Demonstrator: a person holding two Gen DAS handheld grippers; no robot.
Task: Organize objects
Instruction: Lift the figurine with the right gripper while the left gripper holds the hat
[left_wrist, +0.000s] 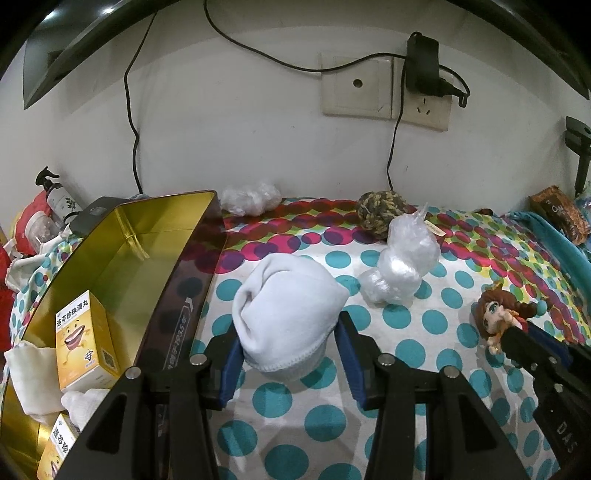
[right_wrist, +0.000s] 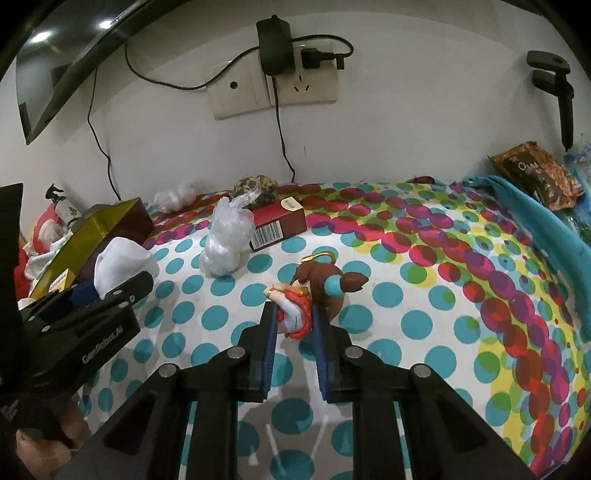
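The left gripper (left_wrist: 288, 343) is squeezing a soft white cloth (left_wrist: 288, 317), and its two fingers press into the cloth's sides. It hangs just beside the gold tin box (left_wrist: 147, 236), which sits at the left edge of the spotty desk cover (right_wrist: 424, 332). The right gripper (right_wrist: 293, 321) is clamped tight on a little doll (right_wrist: 295, 310) with brown hair, near the middle of the desk. The doll could slip, because only its red dress is pinched and its big head sticks out past the fingers. The cloth could snag on the box's tall wall if it swings in too low. The two grippers are close, so they might bump. The plastic bag (right_wrist: 225, 240) behind could get knocked too.
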